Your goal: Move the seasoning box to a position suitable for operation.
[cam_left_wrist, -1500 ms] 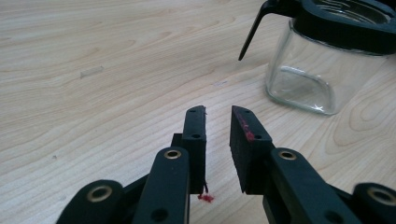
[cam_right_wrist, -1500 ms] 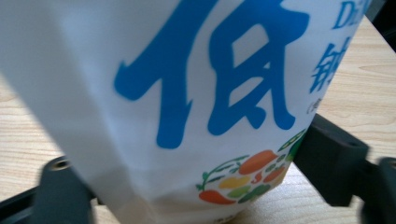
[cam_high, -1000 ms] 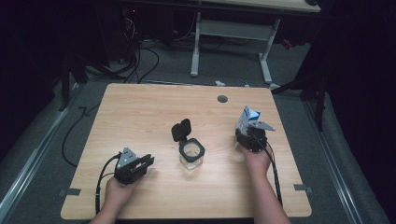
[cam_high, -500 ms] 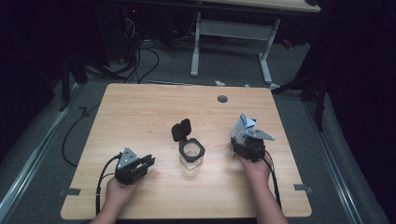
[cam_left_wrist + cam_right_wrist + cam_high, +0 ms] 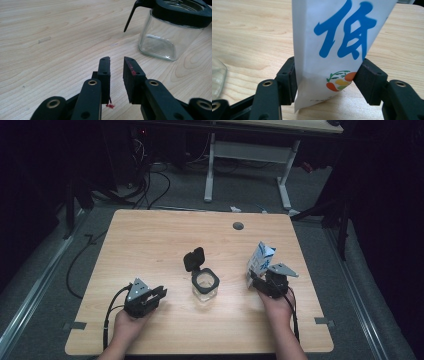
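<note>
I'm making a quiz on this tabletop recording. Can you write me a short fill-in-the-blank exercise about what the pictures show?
1. The right gripper is shut on the white ____ with blue print.
2. The glass jar has its black lid flipped ____.
3. The left gripper holds ____ between its fingers.
4. The jar stands ____ the two grippers on the table.

Missing words: carton; open; nothing; between

Right gripper view crops the carton top.

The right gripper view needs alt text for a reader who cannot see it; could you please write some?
A white carton with large blue lettering and a small fruit-and-vegetable logo is clamped between the right gripper's two black fingers above a light wooden table. The curved edge of a clear glass jar shows at the far left.
</note>
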Available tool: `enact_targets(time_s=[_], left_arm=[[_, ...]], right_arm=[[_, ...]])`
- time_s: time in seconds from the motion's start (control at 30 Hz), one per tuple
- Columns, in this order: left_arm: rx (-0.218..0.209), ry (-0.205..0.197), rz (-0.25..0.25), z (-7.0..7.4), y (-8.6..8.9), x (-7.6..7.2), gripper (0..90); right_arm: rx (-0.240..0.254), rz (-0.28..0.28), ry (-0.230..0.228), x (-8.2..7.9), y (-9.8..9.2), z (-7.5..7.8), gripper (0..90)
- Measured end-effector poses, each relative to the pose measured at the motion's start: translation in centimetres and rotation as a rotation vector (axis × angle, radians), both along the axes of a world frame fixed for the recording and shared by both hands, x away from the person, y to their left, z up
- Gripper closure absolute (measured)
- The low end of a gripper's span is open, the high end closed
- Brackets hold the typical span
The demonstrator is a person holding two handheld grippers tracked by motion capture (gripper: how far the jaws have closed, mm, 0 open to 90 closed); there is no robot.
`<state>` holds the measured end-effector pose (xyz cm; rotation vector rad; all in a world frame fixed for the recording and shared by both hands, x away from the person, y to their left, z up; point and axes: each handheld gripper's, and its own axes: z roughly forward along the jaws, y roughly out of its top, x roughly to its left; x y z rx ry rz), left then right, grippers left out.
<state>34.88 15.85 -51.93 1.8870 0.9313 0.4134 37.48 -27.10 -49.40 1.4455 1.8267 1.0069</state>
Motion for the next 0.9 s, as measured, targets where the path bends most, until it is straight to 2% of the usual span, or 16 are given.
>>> enact_targets(time_s=[0.07,0.3,0.5,0.57,0.67,0.73,0.9], left_arm=[[0.0,0.002,0.0,0.0,0.0,0.0,75.8],[0.0,0.001,-0.006,0.0,0.0,0.0,75.8],[-0.002,0.0,-0.003,0.0,0.1,0.0,75.8],[-0.003,0.0,-0.002,0.0,0.2,-0.1,75.8],[-0.009,0.0,0.002,0.0,0.3,-0.1,75.8],[-0.006,0.001,0.003,0.0,0.3,0.0,75.8],[-0.008,0.004,0.007,-0.1,0.3,0.1,75.8]], right_arm=[[0.014,-0.005,-0.007,-0.2,0.1,0.2,40.5],[0.007,-0.026,-0.022,-1.1,0.6,0.5,39.3],[-0.006,-0.049,-0.006,0.2,1.4,0.2,38.2],[-0.019,-0.049,-0.002,0.8,1.7,0.0,42.8],[-0.024,-0.028,-0.004,1.4,1.7,0.1,49.0],[-0.032,0.006,0.0,1.7,1.8,0.1,51.7],[-0.027,0.122,-0.004,1.8,1.7,0.1,52.6]])
